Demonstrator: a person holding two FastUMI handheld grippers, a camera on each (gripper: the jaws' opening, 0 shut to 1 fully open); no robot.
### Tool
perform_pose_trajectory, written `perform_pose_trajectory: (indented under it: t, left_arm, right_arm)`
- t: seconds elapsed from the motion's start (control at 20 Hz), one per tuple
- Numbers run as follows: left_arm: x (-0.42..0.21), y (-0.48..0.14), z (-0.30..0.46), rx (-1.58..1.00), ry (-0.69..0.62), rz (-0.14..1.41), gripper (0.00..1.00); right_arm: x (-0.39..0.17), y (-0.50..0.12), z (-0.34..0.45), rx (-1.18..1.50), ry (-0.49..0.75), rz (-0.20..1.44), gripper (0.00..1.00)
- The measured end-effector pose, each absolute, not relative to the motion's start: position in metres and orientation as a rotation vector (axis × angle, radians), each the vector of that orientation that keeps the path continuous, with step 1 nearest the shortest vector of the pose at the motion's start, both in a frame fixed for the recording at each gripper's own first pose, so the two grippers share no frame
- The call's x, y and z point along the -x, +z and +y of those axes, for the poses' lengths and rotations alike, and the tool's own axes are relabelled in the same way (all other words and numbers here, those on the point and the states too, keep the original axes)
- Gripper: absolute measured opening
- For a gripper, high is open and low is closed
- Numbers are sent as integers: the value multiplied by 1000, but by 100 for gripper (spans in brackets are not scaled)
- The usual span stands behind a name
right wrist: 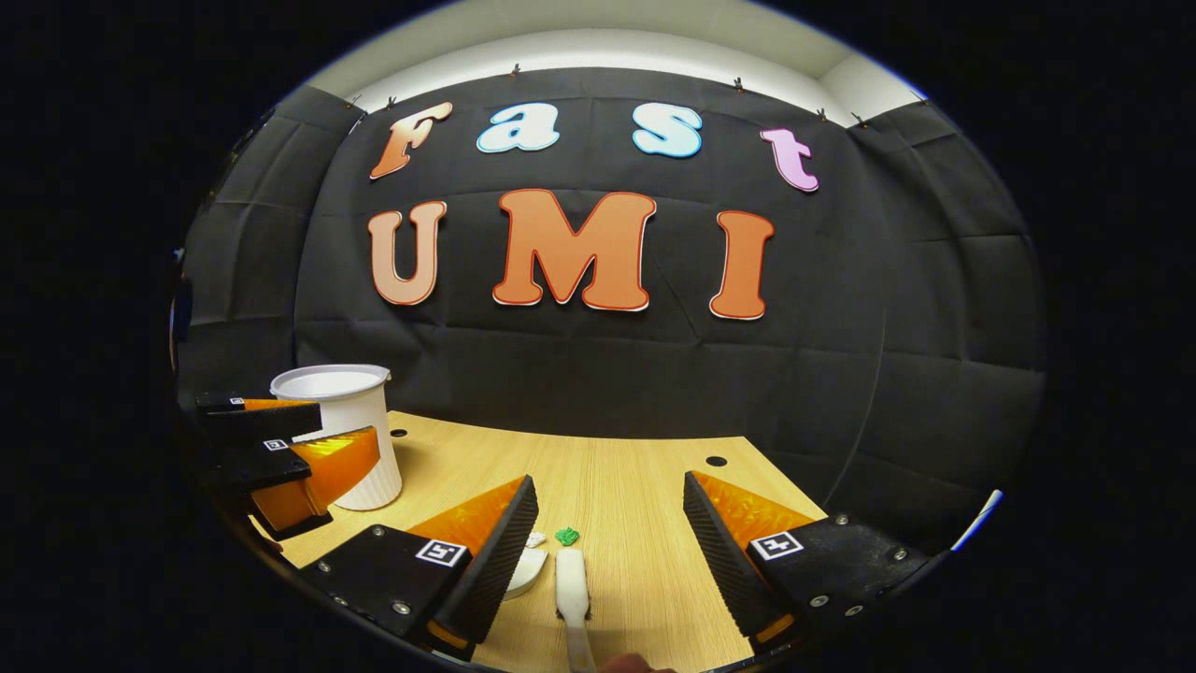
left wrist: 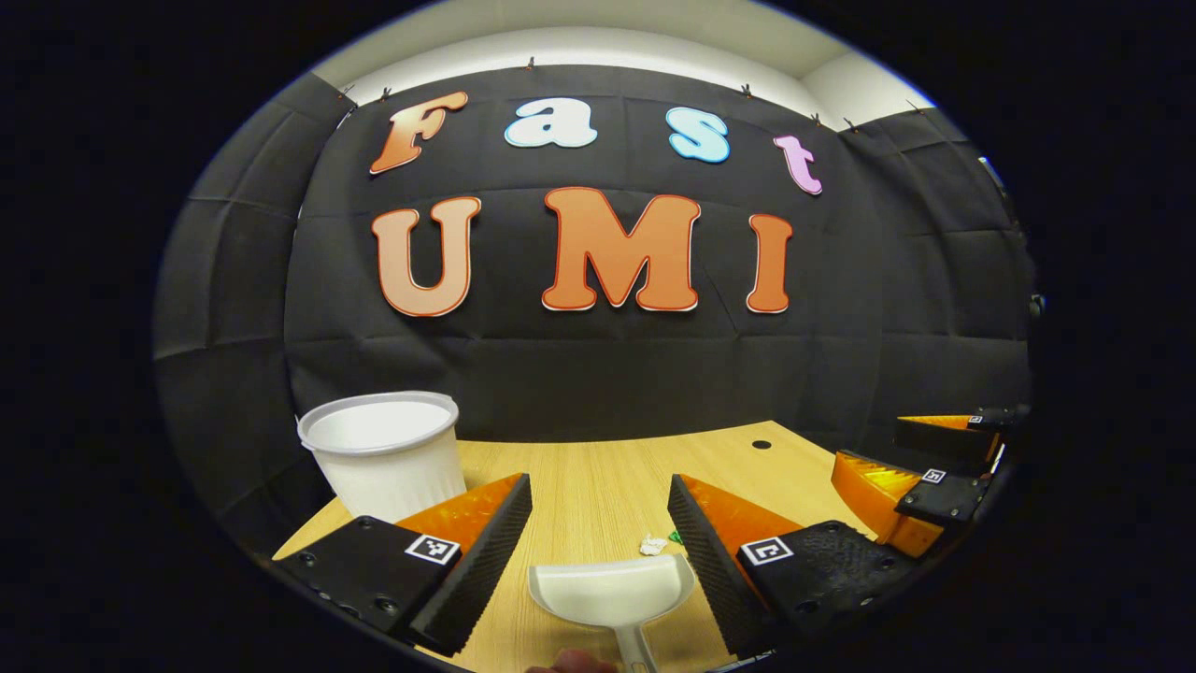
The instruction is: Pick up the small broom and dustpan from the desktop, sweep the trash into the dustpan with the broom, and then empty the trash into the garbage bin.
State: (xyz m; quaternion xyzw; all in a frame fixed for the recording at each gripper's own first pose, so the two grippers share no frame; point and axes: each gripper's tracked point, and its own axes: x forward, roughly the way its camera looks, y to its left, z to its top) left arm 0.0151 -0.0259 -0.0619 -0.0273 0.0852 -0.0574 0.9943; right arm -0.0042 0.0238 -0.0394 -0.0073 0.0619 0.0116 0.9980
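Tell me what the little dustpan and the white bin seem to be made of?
The dustpan looks like smooth white moulded plastic, with a faint sheen. The bin also looks like white plastic, matte, with fine vertical ribs down its wall and a rolled rim; thin plastic is likely, not certain.

Bare desktop (right wrist: pixel 635 486) lies ahead; white garbage bin (left wrist: pixel 388 453) blocks far left, trash scraps (left wrist: pixel 654 542) mid-table

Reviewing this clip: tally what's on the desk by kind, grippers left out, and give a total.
White bin: 1
White dustpan: 1
White small broom: 1
Trash scraps: 2, one white and one green
Total: 5
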Motion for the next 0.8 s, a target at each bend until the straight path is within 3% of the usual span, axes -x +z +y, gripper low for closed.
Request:
perform_pose_trajectory:
  t: [0.8]
  left_arm:
    - [-17,-37,-21,24,-88,85,93]
  right_arm:
    - [4,-31,11,20,-15,106,94]
